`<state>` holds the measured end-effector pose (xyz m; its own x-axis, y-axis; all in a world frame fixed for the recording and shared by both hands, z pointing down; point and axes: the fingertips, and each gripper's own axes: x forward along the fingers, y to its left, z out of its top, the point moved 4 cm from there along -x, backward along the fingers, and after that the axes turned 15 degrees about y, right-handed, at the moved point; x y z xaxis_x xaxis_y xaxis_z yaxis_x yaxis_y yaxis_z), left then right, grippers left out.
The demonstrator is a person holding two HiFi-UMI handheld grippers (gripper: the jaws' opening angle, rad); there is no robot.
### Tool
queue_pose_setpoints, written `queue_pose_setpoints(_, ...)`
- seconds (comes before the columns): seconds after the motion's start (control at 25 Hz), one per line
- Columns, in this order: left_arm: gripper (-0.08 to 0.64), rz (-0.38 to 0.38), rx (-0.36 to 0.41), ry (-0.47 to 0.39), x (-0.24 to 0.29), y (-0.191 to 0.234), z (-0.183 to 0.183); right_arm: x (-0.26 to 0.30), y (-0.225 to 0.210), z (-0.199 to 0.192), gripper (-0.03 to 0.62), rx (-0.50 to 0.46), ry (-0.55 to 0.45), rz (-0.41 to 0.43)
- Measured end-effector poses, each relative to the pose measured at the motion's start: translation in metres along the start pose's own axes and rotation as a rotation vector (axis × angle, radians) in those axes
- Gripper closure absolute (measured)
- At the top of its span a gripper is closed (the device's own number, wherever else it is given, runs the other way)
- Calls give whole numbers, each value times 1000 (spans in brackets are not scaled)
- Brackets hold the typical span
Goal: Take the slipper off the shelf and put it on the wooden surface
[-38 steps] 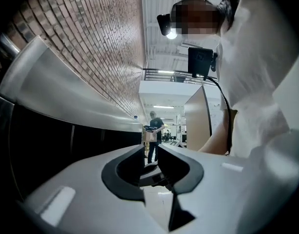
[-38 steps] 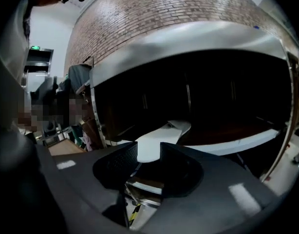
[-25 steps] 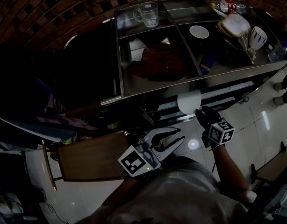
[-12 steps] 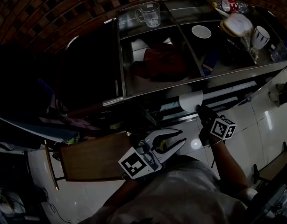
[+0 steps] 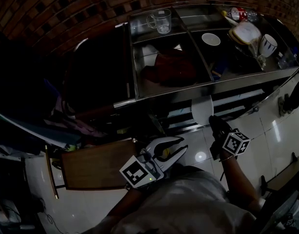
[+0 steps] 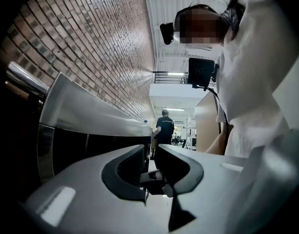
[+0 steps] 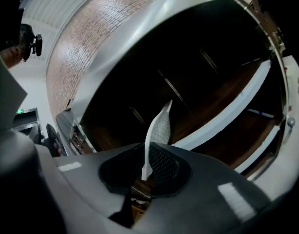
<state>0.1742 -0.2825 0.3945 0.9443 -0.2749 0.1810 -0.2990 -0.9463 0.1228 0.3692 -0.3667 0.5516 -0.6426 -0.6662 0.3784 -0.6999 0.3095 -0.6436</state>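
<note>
The white slipper [image 5: 202,110] sticks out from a lower level of the metal shelf [image 5: 140,94]. My right gripper [image 5: 214,121] is at its near edge. In the right gripper view the slipper [image 7: 158,130] stands edge-on between the pads, and my right gripper [image 7: 148,167] has just been closing and is shut on it. The wooden surface [image 5: 98,165] lies low at the left. My left gripper [image 5: 183,144] hovers beside its right end. In the left gripper view, my left gripper [image 6: 152,157] shows a narrow gap between its pads, with nothing in it.
On the shelf top stand a glass mug [image 5: 160,19], a white plate [image 5: 211,39], a cup [image 5: 267,45] and a bottle [image 5: 242,14]. A red-brown cloth [image 5: 174,67] lies one level down. Pale floor tiles [image 5: 281,130] run along the right. A person [image 6: 164,126] stands far off.
My right gripper has closed on the slipper's near edge and risen a little with it. The left gripper has stayed beside the wooden surface.
</note>
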Motion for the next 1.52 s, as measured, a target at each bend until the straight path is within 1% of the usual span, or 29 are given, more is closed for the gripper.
queue_pose_setpoints(0.16, 502, -23, -6, -47, -8, -10, 7, -31, 23, -3, 561, -21, -35, -19)
queue_pose_setpoints(0.24, 503, -40, -24, -69, -22, -19, 12, -44, 43, -14, 562, -28, -55, -22)
queue_pose_setpoints(0.4, 504, -67, -40, -63, -57, -36, 19, -73, 91, -40, 563, -42, -69, -31)
queue_pose_setpoints(0.48, 505, -99, -22, -60, -67, -44, 20, -95, 113, -49, 563, -78, -95, -58)
queue_pose_setpoints(0.56, 505, -113, 5, -59, -83, -50, 21, -111, 134, -60, 563, -120, -122, -87)
queue_pose_setpoints(0.68, 506, -121, 18, -45, -120, -62, 14, -126, 168, -94, 563, -124, -154, -116)
queue_pose_setpoints(0.76, 509, -147, 28, -29, -145, -72, 5, -136, 191, -124, 563, -124, -170, -147)
queue_pose_setpoints(0.84, 511, -176, 54, -44, -169, -82, 0, -145, 216, -154, 563, -125, -180, -175)
queue_pose_setpoints(0.92, 511, -186, 68, -52, -197, -93, -5, -153, 244, -183, 563, -117, -185, -187)
queue_pose_setpoints(1.04, 512, -191, 72, -41, -227, -112, -14, -165, 286, -219, 562, -133, -185, -183)
queue_pose_setpoints(1.12, 512, -199, 69, -23, -236, -126, -26, -176, 307, -232, 563, -158, -186, -175)
queue_pose_setpoints(1.24, 512, -204, 95, 31, -254, -151, -42, -180, 336, -247, 563, -158, -200, -130)
queue_pose_setpoints(1.32, 512, -175, 91, 48, -271, -161, -44, -174, 352, -255, 563, -152, -190, -97)
queue_pose_setpoints(1.4, 512, -144, 75, 37, -287, -169, -41, -170, 364, -258, 563, -137, -184, -70)
queue_pose_setpoints(1.52, 512, -103, 57, 14, -306, -183, -34, -169, 376, -262, 563, -104, -201, -24)
